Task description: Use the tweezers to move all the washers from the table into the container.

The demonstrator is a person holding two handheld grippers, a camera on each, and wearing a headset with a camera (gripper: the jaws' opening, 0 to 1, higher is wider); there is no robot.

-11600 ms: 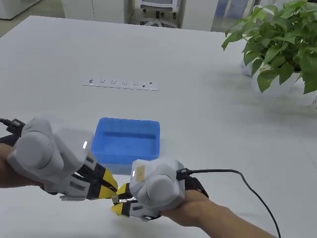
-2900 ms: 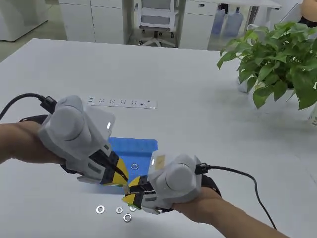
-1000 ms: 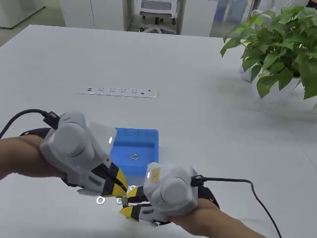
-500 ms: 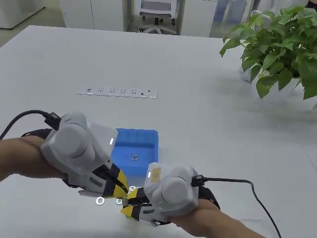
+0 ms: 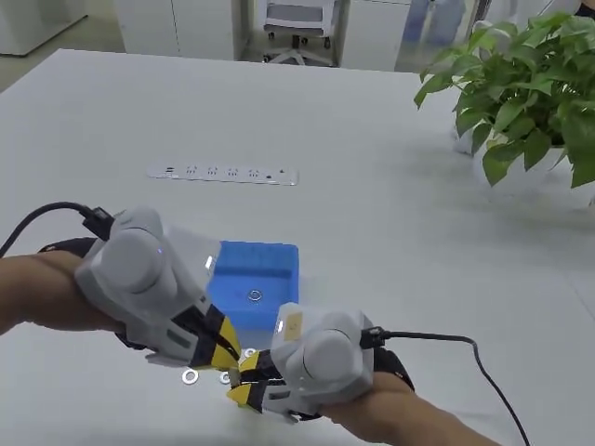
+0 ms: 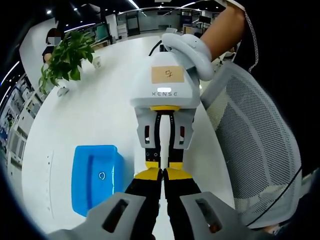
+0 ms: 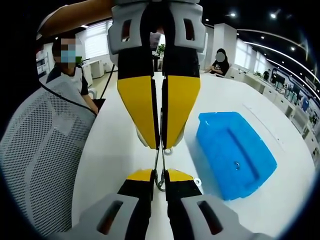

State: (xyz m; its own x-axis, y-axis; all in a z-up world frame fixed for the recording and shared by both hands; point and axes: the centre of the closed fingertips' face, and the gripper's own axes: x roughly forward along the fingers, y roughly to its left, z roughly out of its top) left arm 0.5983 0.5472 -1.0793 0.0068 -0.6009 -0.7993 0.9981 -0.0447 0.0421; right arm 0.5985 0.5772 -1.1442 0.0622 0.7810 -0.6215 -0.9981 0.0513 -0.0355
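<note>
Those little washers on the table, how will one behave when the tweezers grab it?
Each washer looks like a thin, flat, shiny ring lying flush on the smooth table, so it will probably skid before a tip catches its edge. Being so small, it is likely light yet could slip from the tweezers. Dropped on edge, it might roll.

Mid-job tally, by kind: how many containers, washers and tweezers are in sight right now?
1 blue container
4 washers in sight, 1 of them inside it
1 pair of tweezers
Total: 6
</note>
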